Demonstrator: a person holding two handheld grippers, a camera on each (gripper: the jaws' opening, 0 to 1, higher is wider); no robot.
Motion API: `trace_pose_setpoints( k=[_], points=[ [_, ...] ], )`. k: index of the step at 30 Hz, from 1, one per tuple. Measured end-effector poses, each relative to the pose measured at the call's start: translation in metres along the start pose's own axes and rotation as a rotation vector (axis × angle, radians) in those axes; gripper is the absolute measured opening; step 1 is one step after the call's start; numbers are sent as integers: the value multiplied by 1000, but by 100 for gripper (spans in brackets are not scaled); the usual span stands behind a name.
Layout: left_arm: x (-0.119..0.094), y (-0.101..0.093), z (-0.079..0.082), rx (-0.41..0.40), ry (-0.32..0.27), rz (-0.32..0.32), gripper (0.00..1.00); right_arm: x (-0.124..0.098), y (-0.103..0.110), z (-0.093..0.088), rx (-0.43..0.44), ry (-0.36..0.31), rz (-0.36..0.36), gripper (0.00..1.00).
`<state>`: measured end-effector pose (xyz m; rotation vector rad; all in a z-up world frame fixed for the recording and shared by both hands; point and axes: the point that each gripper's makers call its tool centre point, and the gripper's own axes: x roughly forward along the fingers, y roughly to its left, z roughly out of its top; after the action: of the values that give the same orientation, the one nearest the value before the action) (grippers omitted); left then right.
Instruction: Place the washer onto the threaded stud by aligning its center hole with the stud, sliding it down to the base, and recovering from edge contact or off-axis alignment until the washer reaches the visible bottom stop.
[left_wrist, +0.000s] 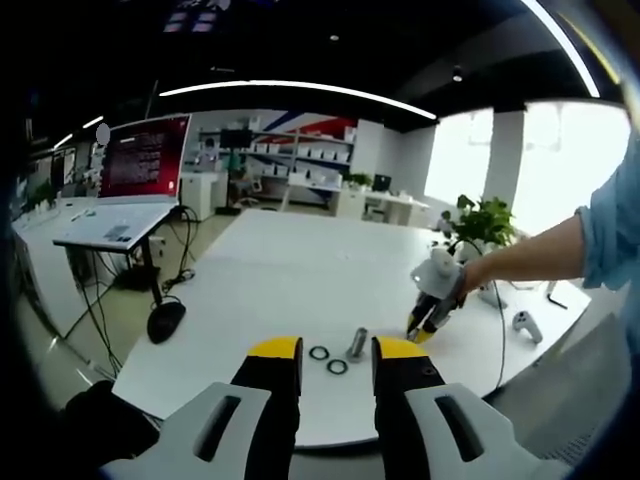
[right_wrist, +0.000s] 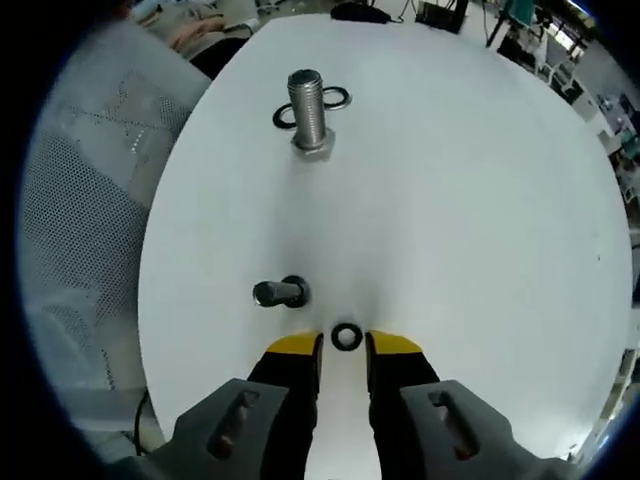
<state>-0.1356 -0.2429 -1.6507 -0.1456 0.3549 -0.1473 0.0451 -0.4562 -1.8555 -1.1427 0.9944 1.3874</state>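
Both tongs open; right tongs (right_wrist: 343, 345) straddle washer (right_wrist: 346, 336) (bare table (right_wrist: 480, 200) around).

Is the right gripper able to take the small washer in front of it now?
Probably yes: the right gripper is open, the small washer lies flat between its fingertips, and the lying bolt sits aside.

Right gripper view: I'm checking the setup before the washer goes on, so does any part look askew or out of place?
Yes. A small bolt lies tipped on its side on the white table, while the large threaded stud stands upright with two washers behind it. A third washer lies flat near the right gripper.
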Motion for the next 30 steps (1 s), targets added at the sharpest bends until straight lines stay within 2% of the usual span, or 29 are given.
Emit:
trace_pose_setpoints(
  k=[6, 14, 17, 20, 30],
  points=[
    [0, 0, 1, -3, -6, 1, 25, -1, 0, 0, 37, 5, -16, 15],
    [0, -1, 0, 2, 0, -4, 25, 0, 0, -1, 73, -4, -27, 15],
    [0, -1, -1, 5, 4, -5, 25, 0, 0, -1, 58, -6, -26, 15],
    [0, -1, -2, 8, 8, -7, 25, -1, 0, -1, 99, -11, -24, 15],
    [0, -1, -2, 9, 10, -6, 25, -1, 0, 0, 87, 2, -51, 14]
  ],
)
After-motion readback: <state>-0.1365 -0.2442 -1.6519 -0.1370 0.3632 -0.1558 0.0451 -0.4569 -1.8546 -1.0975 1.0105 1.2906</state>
